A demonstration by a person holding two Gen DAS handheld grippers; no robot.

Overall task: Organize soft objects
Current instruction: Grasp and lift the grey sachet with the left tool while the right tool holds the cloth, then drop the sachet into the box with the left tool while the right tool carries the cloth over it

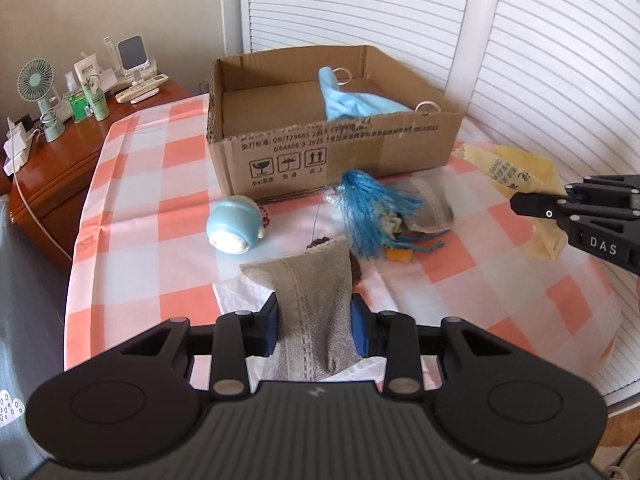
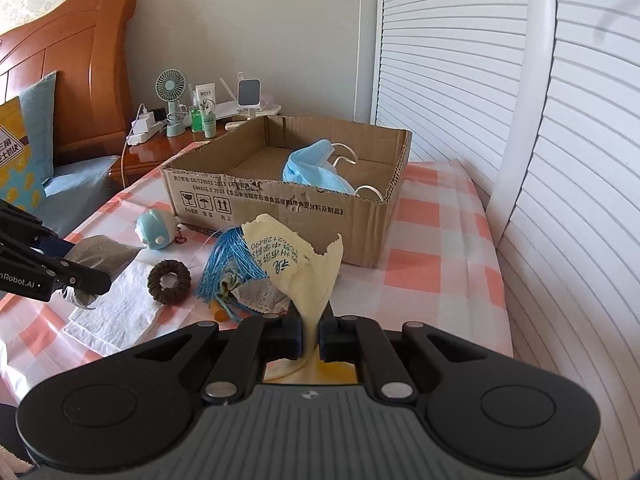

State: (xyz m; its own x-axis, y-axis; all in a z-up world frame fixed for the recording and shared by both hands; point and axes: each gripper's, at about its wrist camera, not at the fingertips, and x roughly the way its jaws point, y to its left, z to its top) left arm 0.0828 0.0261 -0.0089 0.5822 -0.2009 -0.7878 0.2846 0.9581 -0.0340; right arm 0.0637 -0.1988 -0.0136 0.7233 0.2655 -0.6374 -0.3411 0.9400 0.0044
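1. Far left, past the table edge: wooden nightstand [image 1: 60, 168] w/ small fan [image 1: 38, 88], bottles, remotes. It sits close beside the checked tablecloth [image 1: 140, 184], so little room on that side.
2. Left part of the cloth is mostly bare squares. Blue-white round toy [image 1: 234, 226] lies just in front of the cardboard box [image 1: 320, 160], near its front-left corner.
3. Box is open-topped, at the back-centre of the table, front wall upright w/ a ragged top edge. Blue face mask [image 1: 352, 100] lies inside, toward the right side, ear loops over the rim.
4. Left gripper [image 1: 314, 330]: jaws narrow, pads pinching a grey sock [image 1: 312, 292], held up off the cloth over a white napkin [image 2: 120, 312].
5. Brown hair tie [image 2: 170, 276] lies on the napkin's edge, just behind the sock.
6. Centre: blue tassel [image 1: 368, 208] draped over a second grey sock [image 1: 428, 204], small orange bit beside; all just in front of the box wall.
7. Right gripper [image 2: 310, 338]: jaws nearly together, clamped on a yellow cloth [image 2: 304, 264] w/ printed text, raised and curling upward.
8. Right of it: open checks to the table edge, then white louvred doors [image 2: 580, 160] close by.
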